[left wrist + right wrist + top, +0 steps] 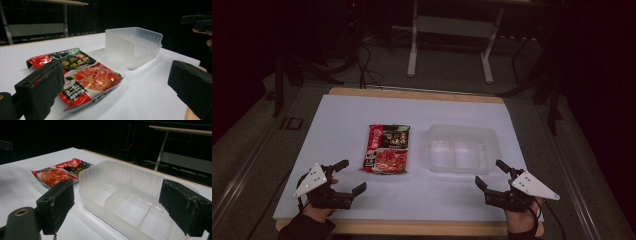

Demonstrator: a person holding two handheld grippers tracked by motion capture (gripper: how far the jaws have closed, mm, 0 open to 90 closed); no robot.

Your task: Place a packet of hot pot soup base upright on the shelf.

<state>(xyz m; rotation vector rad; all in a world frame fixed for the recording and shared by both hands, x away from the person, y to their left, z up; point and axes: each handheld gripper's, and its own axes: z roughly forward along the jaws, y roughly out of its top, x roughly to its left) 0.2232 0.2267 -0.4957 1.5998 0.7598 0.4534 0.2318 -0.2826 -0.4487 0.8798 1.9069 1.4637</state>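
Glossy crinkled packet [387, 148], ribbed translucent tray [463, 131]

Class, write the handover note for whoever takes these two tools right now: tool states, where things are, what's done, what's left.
Left tool: open, holds nothing, near the table's front edge.
Right tool: open, holds nothing, in front of the tray.
Red sauce packet: flat on the table, left of the clear divided tray, apart from it.
Done: nothing visible; the tray is empty.
Left: probably pick up the packet and put it in the tray.
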